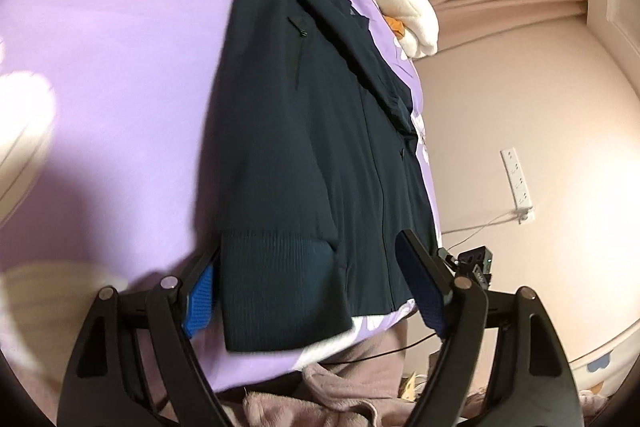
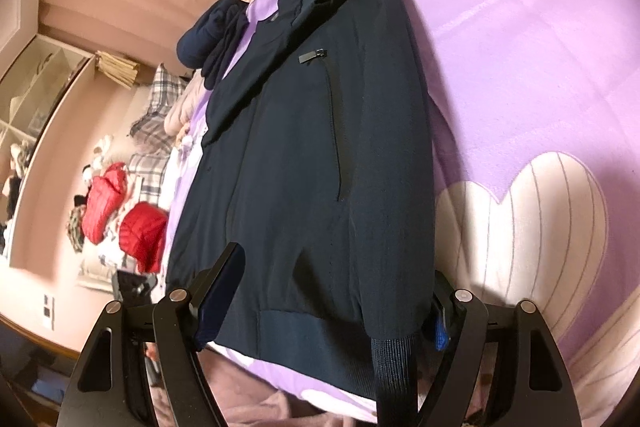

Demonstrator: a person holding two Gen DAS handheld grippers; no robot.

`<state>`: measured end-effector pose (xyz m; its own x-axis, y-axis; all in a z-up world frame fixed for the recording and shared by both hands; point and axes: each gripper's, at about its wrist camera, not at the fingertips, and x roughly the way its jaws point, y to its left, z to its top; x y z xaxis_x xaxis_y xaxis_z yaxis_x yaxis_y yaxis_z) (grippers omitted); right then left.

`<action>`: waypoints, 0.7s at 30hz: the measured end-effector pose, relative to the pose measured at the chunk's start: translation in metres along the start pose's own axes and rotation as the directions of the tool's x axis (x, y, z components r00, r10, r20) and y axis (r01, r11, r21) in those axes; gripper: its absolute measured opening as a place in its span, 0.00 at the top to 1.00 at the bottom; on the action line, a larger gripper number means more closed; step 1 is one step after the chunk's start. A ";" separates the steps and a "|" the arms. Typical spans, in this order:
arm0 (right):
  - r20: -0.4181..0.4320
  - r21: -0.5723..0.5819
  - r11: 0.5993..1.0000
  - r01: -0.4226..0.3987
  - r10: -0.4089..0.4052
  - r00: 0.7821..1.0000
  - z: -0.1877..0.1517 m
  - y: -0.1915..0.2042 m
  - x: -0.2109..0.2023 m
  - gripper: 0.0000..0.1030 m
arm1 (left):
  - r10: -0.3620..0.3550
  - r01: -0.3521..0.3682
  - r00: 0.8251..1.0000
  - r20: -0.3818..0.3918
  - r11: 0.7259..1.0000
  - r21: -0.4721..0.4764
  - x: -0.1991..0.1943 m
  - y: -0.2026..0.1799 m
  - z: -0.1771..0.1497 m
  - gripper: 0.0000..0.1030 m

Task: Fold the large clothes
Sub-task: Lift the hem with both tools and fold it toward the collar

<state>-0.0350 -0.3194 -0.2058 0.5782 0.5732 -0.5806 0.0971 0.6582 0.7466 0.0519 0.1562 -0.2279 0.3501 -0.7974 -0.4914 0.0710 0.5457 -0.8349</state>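
A dark navy zip jacket (image 1: 304,131) lies flat on a purple flowered bedsheet (image 1: 120,67), with its ribbed hem toward me. My left gripper (image 1: 316,287) is open, its blue-padded fingers (image 1: 200,301) on either side of the ribbed hem and cuff near the bed edge. In the right wrist view the same jacket (image 2: 304,155) shows with its sleeves folded over the body. My right gripper (image 2: 328,307) is open and straddles the hem, its jaws wide apart, gripping nothing.
A white and orange plush toy (image 1: 404,3) and a dark bundle of clothes (image 2: 212,35) lie at the far end of the bed. Red padded jackets (image 2: 120,219) and plaid fabric (image 2: 160,99) lie on the floor beyond the bed. A white power strip (image 1: 518,179) hangs on the wall.
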 end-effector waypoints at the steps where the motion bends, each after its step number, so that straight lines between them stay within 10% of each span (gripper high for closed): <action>1: -0.001 0.000 1.000 0.004 -0.004 1.000 0.000 0.001 0.001 0.23 | -0.011 0.011 1.000 0.006 1.000 -0.016 -0.004 0.003 -0.001 0.22; 21: 0.014 0.000 1.000 -0.002 0.002 1.000 0.005 0.000 0.006 0.23 | -0.043 0.043 0.999 -0.001 0.998 -0.056 0.009 0.008 0.029 0.15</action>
<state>-0.0277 -0.3187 -0.2074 0.5898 0.5679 -0.5741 0.0961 0.6565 0.7481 0.0829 0.1613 -0.2314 0.3455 -0.8204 -0.4557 0.0331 0.4959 -0.8677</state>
